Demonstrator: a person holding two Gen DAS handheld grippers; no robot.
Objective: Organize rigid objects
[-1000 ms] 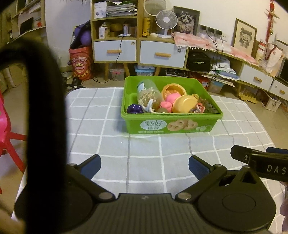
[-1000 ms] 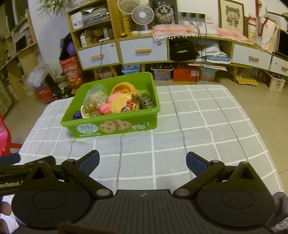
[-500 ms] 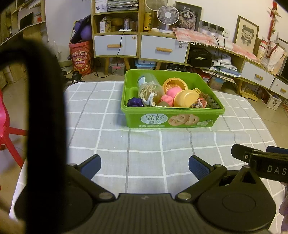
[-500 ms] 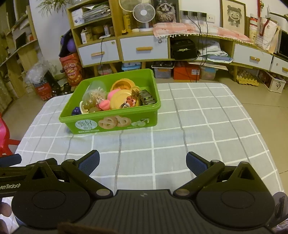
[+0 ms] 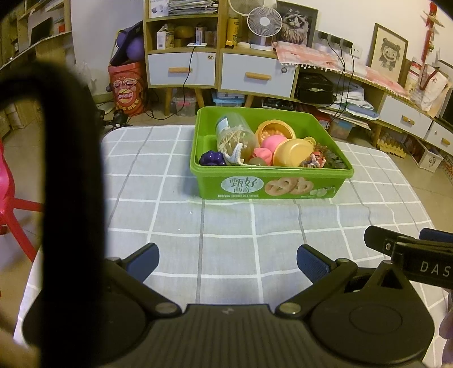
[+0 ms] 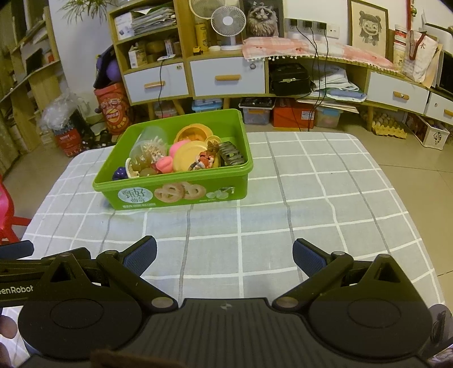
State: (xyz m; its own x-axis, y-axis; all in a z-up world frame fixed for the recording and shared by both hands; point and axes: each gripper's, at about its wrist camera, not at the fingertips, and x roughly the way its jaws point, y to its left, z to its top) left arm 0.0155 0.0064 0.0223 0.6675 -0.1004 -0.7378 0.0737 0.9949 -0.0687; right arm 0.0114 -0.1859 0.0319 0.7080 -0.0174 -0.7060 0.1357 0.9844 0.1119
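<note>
A green plastic box point(image 5: 269, 186) point(image 6: 175, 192) stands on the grey checked tablecloth point(image 5: 226, 243) point(image 6: 297, 203). Inside it lie several toys: a clear jar of pale sticks point(image 5: 233, 136), yellow bowls point(image 5: 294, 151), pink fruit point(image 5: 273, 141), purple grapes point(image 5: 212, 158) and a dark ribbed piece point(image 6: 230, 153). My left gripper point(image 5: 228, 261) hangs open over the near cloth, holding nothing. My right gripper point(image 6: 223, 254) is open and holds nothing too, well short of the box. The right tool's body point(image 5: 410, 254) shows at the left view's right edge.
A black curved strap point(image 5: 70, 169) blocks the left wrist view's left side. A red stool point(image 5: 11, 198) stands left of the table. Behind the table are wooden cabinets with drawers point(image 6: 226, 76), a fan point(image 6: 228, 21), storage boxes and cables on the floor.
Both grippers have drawn back and tilted slightly, so the box sits a little farther up in both views. Their jaws stayed open; nothing was grasped.
</note>
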